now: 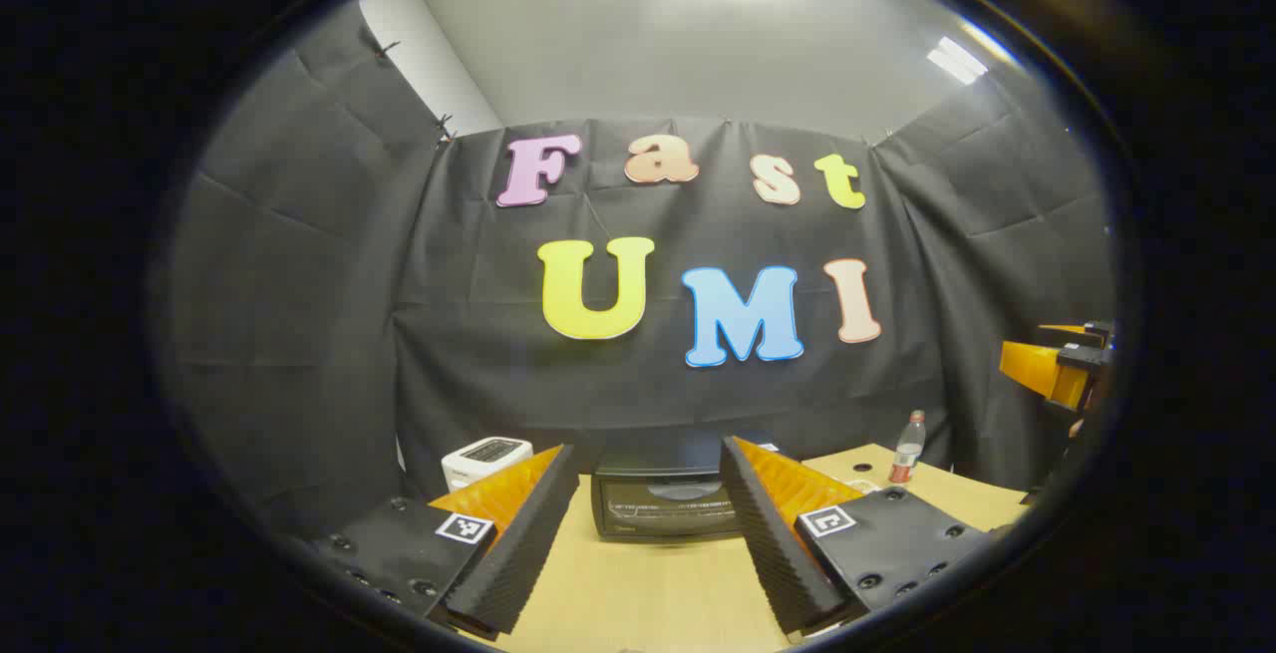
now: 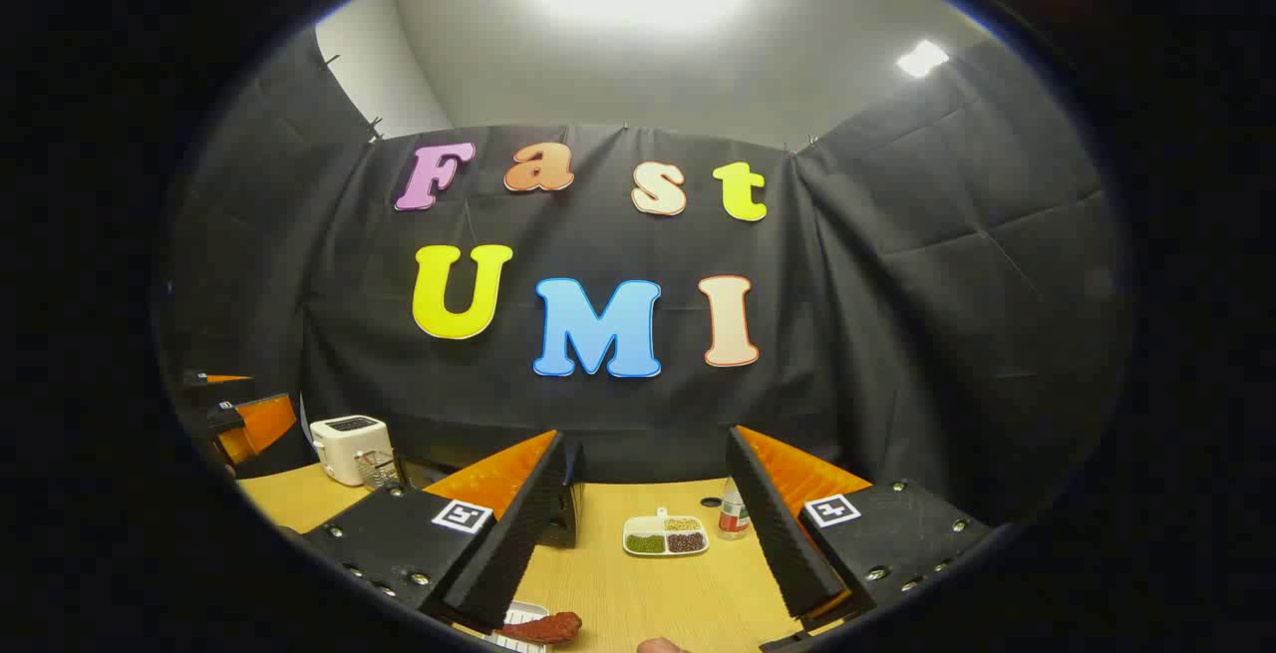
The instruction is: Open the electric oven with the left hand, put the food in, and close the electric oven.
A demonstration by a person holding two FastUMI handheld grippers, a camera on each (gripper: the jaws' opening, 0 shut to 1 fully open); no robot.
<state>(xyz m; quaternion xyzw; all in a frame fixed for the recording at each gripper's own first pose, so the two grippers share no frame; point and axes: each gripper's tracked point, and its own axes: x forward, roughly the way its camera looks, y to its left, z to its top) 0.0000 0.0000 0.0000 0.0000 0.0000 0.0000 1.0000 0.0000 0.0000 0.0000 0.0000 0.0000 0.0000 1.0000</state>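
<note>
In the left gripper view the black electric oven (image 1: 666, 503) stands on the wooden table (image 1: 648, 603) straight ahead, door closed. My left gripper (image 1: 650, 533) hangs open in front of it, apart from it, nothing between the fingers. In the right gripper view a reddish piece of food (image 2: 543, 626) lies on a white tray (image 2: 520, 617) at the near table edge. My right gripper (image 2: 638, 543) is open above the table (image 2: 638, 598), just behind and right of the food. The oven's corner (image 2: 565, 508) peeks out behind its left finger.
A white toaster (image 2: 349, 449) (image 1: 485, 458) stands at the back left. A divided white dish of beans (image 2: 666, 535) and a small bottle (image 2: 734, 513) (image 1: 906, 449) sit toward the back right. The other gripper (image 1: 1057, 369) (image 2: 239, 424) shows at each view's side.
</note>
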